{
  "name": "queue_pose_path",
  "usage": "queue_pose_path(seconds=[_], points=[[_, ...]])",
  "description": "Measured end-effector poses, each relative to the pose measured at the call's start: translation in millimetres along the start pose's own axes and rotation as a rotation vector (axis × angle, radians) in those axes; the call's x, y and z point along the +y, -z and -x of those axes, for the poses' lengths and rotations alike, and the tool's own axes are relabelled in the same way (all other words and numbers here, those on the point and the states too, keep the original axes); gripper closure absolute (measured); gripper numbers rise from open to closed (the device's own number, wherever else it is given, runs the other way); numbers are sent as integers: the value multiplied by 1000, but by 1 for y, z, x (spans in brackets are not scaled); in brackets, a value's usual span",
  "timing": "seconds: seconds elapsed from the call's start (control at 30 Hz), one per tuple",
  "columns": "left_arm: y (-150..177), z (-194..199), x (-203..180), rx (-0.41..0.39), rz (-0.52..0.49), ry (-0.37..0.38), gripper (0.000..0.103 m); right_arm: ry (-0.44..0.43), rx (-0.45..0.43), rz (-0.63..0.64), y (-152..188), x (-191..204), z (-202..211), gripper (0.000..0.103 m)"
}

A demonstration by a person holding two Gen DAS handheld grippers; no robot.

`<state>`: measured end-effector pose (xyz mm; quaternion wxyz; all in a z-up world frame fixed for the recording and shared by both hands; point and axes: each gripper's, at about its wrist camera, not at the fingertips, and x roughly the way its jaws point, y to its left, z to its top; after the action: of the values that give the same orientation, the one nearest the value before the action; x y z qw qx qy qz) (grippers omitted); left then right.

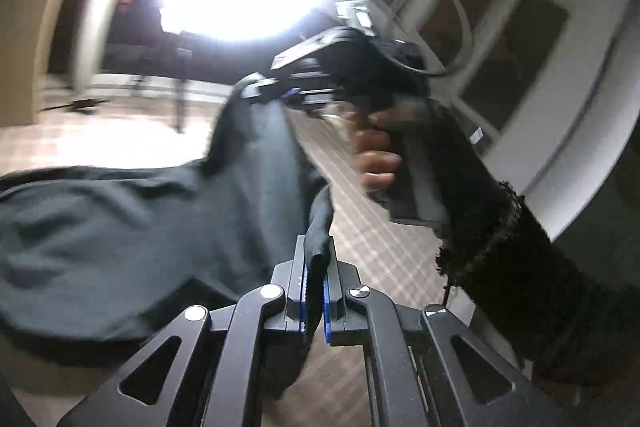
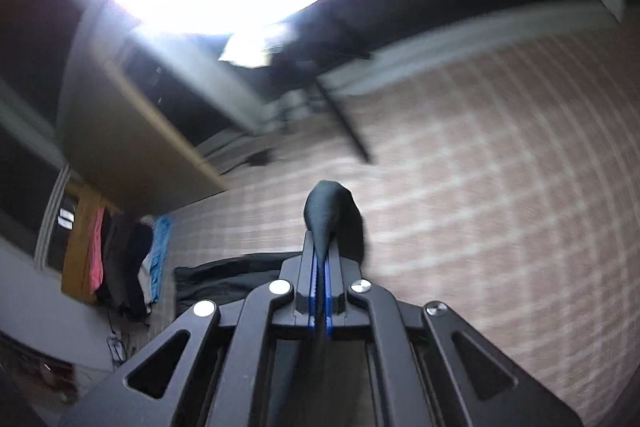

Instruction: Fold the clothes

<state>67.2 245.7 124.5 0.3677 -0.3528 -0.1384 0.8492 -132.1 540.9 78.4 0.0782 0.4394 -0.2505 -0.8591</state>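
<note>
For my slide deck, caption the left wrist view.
Left hand-held gripper and right hand-held gripper pinch a dark grey cloth garment above the checked surface.

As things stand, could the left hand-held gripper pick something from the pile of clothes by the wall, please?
Probably not: the left hand-held gripper is shut on the dark garment, and the pile of clothes lies far off.

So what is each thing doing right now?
Left gripper: shut on the dark garment.
Right gripper: shut on the dark garment.
Dark garment: lifted, hanging between both grippers.
Ring light: switched on.
Hanging clothes: hanging, unfolded.
</note>
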Motion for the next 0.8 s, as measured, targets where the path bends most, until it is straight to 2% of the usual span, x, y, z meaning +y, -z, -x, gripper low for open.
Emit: queue_pose_path(seconds=[0.13, 0.23, 0.3, 0.43, 0.57, 0.63, 0.7, 0.77, 0.8], points=[[5, 52, 62, -81, 131, -65, 99, -3, 34, 135, 7, 94, -39, 101], [12, 80, 110, -116, 247, -125, 99, 2, 92, 213, 25, 155, -91, 101], [29, 100, 141, -130, 312, -169, 99, 26, 136, 264, 39, 192, -134, 101], [45, 109, 181, -134, 401, -218, 99, 68, 206, 329, 64, 229, -195, 100], [64, 110, 201, -140, 446, -259, 99, 84, 252, 346, 81, 243, -234, 100], [70, 113, 209, -120, 463, -300, 98, 31, 282, 371, 87, 251, -248, 99], [77, 120, 217, -81, 495, -336, 95, -42, 316, 376, 86, 255, -249, 92], [79, 132, 219, -71, 521, -341, 94, -150, 300, 318, 74, 247, -225, 87], [71, 131, 215, -70, 487, -347, 94, -215, 267, 289, 67, 239, -205, 83]])
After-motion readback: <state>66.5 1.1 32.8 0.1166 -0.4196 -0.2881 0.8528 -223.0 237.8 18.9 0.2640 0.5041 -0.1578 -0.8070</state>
